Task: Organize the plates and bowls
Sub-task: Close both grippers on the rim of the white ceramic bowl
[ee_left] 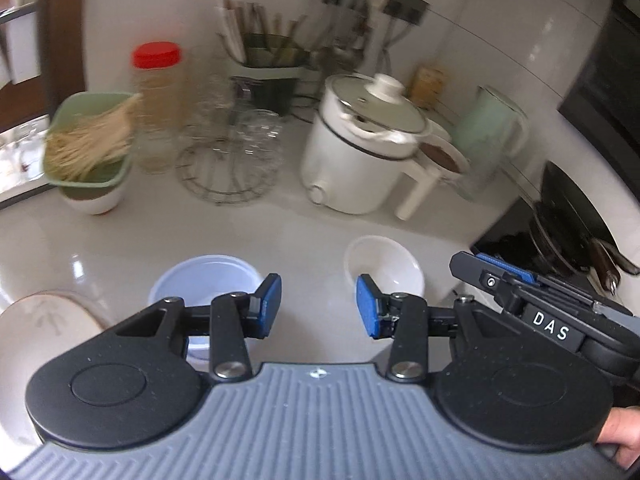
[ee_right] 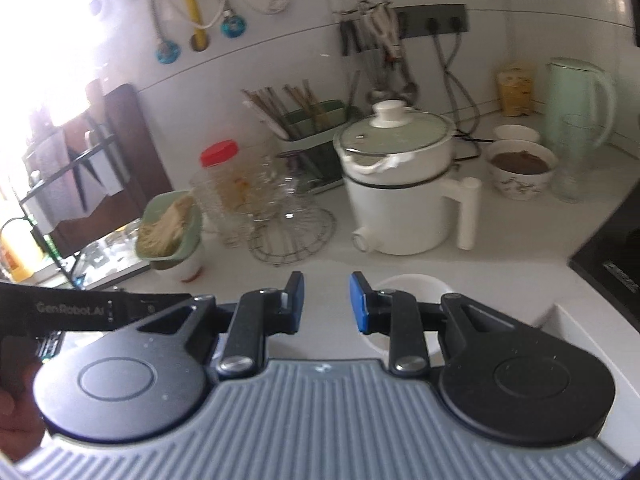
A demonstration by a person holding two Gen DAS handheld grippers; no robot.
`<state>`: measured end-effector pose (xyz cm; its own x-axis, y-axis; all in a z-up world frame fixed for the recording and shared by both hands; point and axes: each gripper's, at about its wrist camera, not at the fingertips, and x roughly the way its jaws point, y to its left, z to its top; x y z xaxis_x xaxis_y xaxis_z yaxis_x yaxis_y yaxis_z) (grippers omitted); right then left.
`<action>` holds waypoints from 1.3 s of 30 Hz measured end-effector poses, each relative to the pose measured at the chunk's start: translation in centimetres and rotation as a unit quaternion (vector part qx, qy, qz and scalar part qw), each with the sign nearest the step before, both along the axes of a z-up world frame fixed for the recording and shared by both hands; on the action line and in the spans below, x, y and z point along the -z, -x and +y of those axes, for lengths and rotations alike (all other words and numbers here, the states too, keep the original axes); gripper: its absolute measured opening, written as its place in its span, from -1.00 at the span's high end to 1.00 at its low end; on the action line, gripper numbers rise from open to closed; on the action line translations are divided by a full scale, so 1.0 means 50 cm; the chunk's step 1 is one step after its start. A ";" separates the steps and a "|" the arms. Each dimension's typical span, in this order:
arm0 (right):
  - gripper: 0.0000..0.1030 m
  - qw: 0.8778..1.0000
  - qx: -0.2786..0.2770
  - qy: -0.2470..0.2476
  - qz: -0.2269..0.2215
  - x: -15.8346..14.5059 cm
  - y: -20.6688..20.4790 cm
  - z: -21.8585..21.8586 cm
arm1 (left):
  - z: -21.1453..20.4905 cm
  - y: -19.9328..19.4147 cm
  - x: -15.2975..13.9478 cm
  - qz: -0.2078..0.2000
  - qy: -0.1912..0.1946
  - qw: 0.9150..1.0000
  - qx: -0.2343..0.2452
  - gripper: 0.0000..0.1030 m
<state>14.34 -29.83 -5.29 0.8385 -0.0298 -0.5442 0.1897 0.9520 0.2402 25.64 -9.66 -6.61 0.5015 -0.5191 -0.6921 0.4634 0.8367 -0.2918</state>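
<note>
**Three dishes on the near counter, both tongs spread and empty**

The largest piece, a cream plate (ee_left: 44, 320) with a faint leaf print, lies at the near left; it looks like glazed ceramic, so probably heavy, slick and chippable, best pinched at its rim. Just right of it stands a pale blue bowl (ee_left: 204, 276), round and smooth (perhaps plastic, and if so light and forgiving), with a thin wall that suits a rim grip. The small white bowl (ee_left: 386, 268) sits further right on the glossy white counter (ee_left: 120, 240), apart from the blue one; it seems ceramic, stiff and slippery, so a firm rim pinch is wise. The left gripper (ee_left: 319, 306) hovers between the bowls, jaws spread, holding nothing. The right gripper (ee_right: 327, 304) is likewise spread and empty, the white bowl just beyond its right finger.
</note>
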 end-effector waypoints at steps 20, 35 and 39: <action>0.44 0.992 0.113 0.025 0.060 0.121 0.026 -0.091 | -0.143 -0.113 0.135 0.043 -0.011 0.997 0.065 -0.08; 0.04 0.990 0.106 -0.030 0.084 0.208 -0.092 -0.144 | -0.236 -0.206 0.245 0.081 -0.010 0.993 0.090 -0.18; 0.07 0.988 0.113 -0.052 0.094 0.231 -0.116 -0.154 | -0.247 -0.219 0.277 0.092 -0.009 0.992 0.082 -0.16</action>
